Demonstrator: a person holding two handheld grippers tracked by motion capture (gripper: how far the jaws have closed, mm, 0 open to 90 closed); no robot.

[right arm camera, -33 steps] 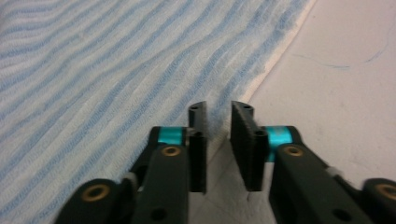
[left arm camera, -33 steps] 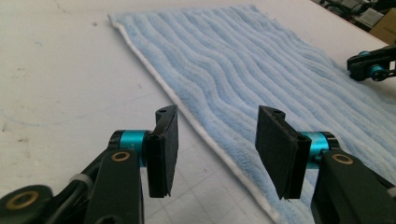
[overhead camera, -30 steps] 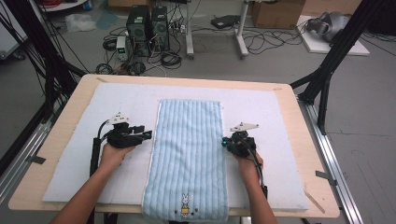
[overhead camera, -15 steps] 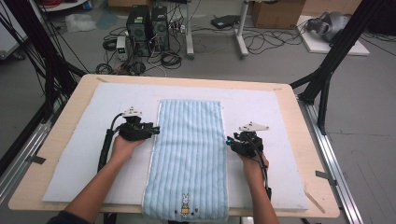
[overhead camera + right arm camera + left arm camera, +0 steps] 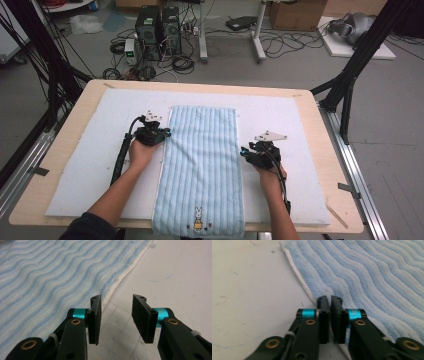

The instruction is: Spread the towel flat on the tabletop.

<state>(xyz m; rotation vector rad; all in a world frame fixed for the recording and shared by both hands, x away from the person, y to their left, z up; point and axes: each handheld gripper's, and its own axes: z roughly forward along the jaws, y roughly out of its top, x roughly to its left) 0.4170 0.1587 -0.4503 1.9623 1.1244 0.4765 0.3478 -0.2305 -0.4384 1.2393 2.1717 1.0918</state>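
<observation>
A light-blue striped towel (image 5: 202, 160) lies flat along the middle of the white mat (image 5: 90, 165), with a small rabbit motif (image 5: 198, 220) at its near end. My left gripper (image 5: 164, 134) rests at the towel's left edge. In the left gripper view its jaws stand almost together over the white hem (image 5: 297, 277), and the left gripper (image 5: 329, 300) looks shut; I cannot tell if fabric is pinched. My right gripper (image 5: 245, 151) sits beside the towel's right edge. The right gripper (image 5: 116, 300) is open, one jaw over the towel (image 5: 50, 272) hem, the other over bare mat.
The mat covers most of a wooden table (image 5: 345, 200). Black frame legs (image 5: 350, 75) stand at the table's far corners. Computers and cables (image 5: 160, 30) lie on the floor beyond it.
My left gripper has moved away from the person and rightward up to the towel's left edge. The right gripper has shifted only slightly to the right.
</observation>
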